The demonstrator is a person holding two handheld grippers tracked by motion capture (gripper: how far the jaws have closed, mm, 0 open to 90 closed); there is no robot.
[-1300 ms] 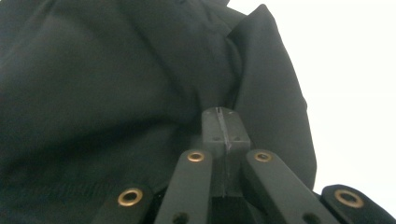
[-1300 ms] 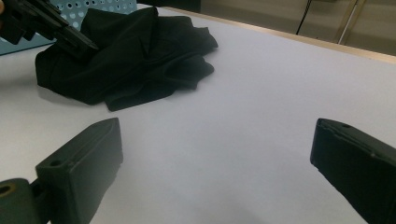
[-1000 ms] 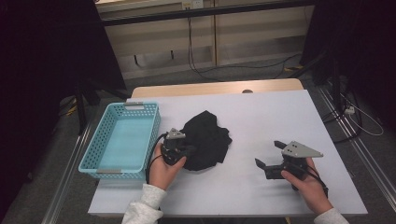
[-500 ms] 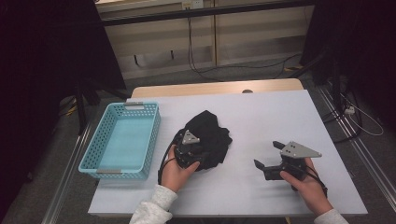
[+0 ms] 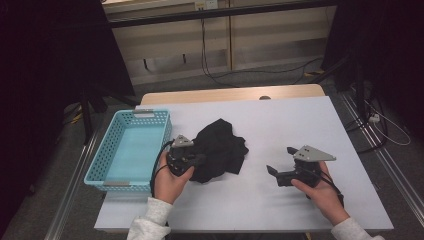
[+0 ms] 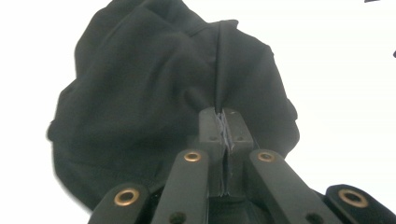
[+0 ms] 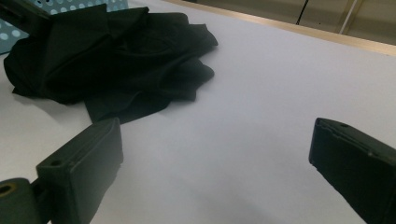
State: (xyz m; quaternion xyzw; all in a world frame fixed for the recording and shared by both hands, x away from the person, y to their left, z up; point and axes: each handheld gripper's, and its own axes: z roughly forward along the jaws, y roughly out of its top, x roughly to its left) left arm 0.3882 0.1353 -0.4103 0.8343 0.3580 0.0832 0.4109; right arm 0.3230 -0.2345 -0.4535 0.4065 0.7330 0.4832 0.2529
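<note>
High view: one white table [image 5: 280,125], one turquoise basket [image 5: 131,150] at its left, one crumpled black cloth [image 5: 220,150] beside it — no readable writing. Left gripper [image 5: 197,159] has just closed, pinching a cloth fold; right gripper [image 5: 274,172] gapes wide — empty.

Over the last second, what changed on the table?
The left gripper moved from the black cloth's left edge in toward the bunched fabric; its jaws have just been closing and now pinch a fold of it. The cloth has barely shifted. The right gripper stayed open and apart from the cloth, the blue basket stayed put on the white table.
</note>
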